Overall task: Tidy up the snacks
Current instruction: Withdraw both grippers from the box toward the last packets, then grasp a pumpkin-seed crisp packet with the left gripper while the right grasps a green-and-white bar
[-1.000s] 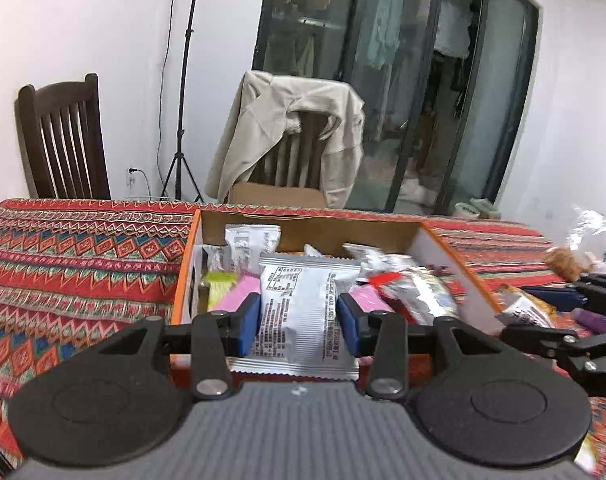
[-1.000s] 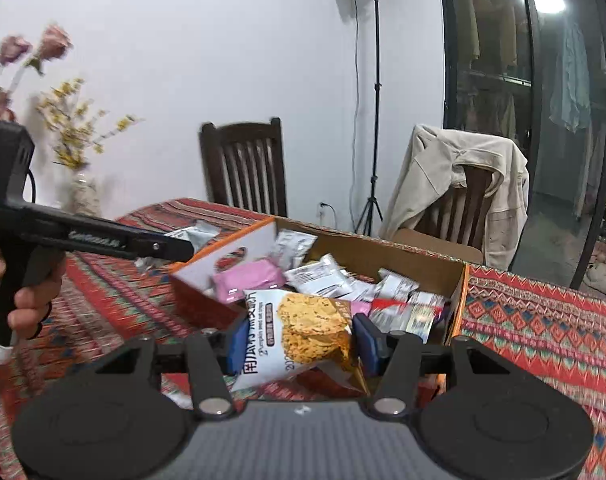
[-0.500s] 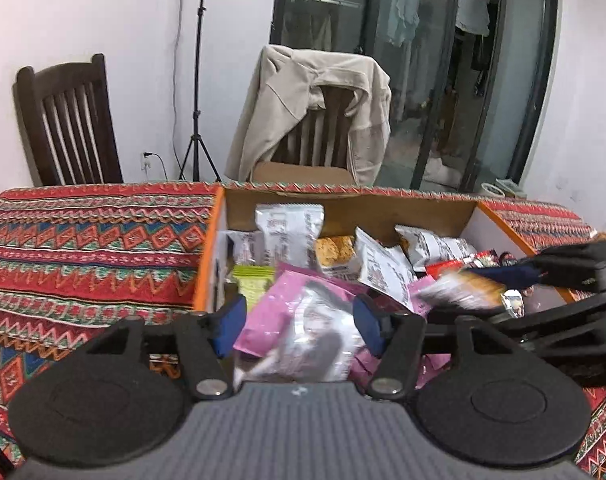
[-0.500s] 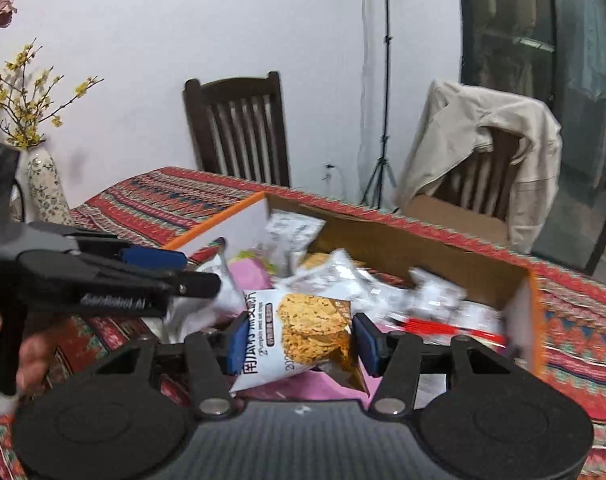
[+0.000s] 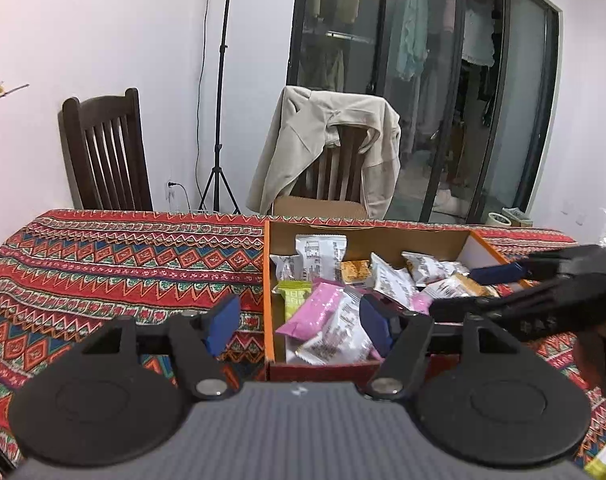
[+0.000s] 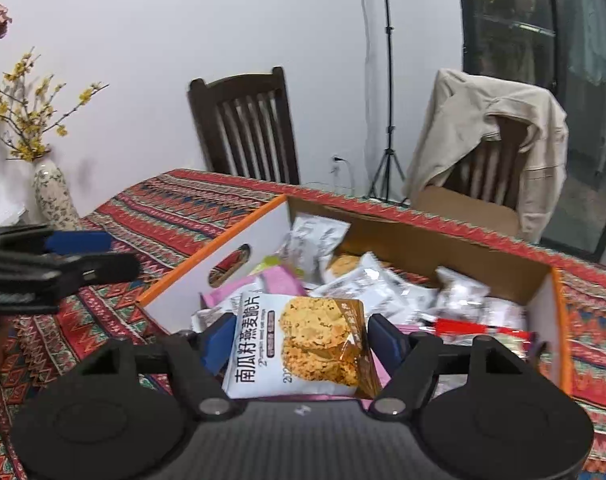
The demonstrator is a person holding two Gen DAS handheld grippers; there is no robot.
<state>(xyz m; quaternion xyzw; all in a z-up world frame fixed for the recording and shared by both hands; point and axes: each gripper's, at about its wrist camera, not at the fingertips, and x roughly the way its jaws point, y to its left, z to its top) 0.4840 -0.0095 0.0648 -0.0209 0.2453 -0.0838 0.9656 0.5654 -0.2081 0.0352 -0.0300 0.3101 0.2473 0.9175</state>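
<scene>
An orange-rimmed cardboard box [image 5: 267,280] [image 6: 207,258] on the patterned tablecloth holds several snack packets, white, pink and green. My left gripper [image 5: 299,322] [image 6: 121,254] hovers at the box's near left corner. Its jaws are opening and grip nothing. A white packet [image 5: 337,336] lies in the box below them, against a pink one [image 5: 315,314]. My right gripper [image 6: 303,340] [image 5: 455,292] is over the box's near side, jaws opening. An oat crisp packet [image 6: 303,340] sits between the pads [image 6: 217,340], no longer squeezed.
A flowered vase [image 6: 51,196] stands on the table at far left. Two dark wooden chairs [image 5: 103,152] stand behind the table, one draped with a beige jacket [image 5: 327,148]. A light stand [image 5: 219,120] is by the wall. A yellow-green packet [image 5: 605,458] lies right of the box.
The left gripper opened, dropped its white packet into the box and drew back. The right gripper carried the oat crisp packet over the box and its jaws have widened.
</scene>
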